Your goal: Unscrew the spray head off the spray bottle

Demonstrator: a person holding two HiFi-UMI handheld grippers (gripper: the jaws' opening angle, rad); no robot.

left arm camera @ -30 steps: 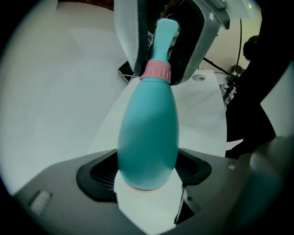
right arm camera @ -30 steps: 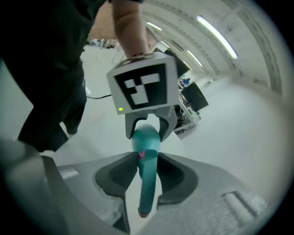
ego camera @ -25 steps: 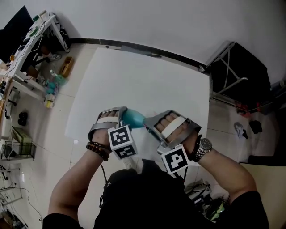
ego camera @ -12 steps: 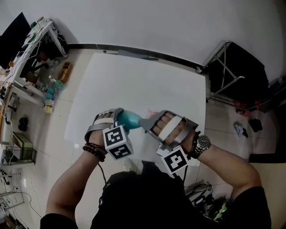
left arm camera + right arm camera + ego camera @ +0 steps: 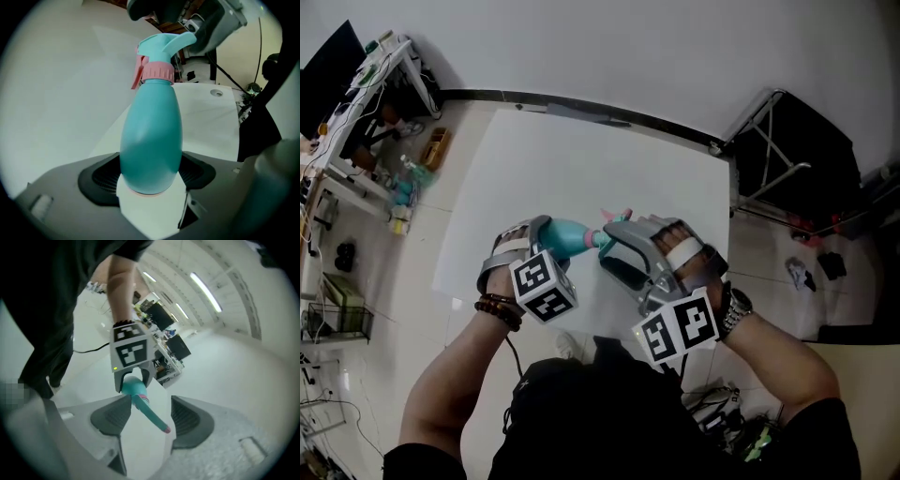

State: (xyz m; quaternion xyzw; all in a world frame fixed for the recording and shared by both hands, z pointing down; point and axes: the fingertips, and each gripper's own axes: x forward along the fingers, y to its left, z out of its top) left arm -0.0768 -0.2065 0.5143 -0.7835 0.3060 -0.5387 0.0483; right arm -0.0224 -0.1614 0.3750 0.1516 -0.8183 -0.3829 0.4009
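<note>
Risk of slip on regrip: spray bottle pinched in left gripper, right gripper jaws just opened, slack around spray head.

Bright, even light; fisheye-warped edges, dark vignette.

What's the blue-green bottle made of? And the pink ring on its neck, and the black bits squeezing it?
The spray bottle looks like smooth, slightly glossy plastic: a soft highlight shows on its side. The pink ring is probably plastic too, with moulded ridges. The dark pads of the left tool look like matte rubber, finely ribbed; that's a guess.
</note>
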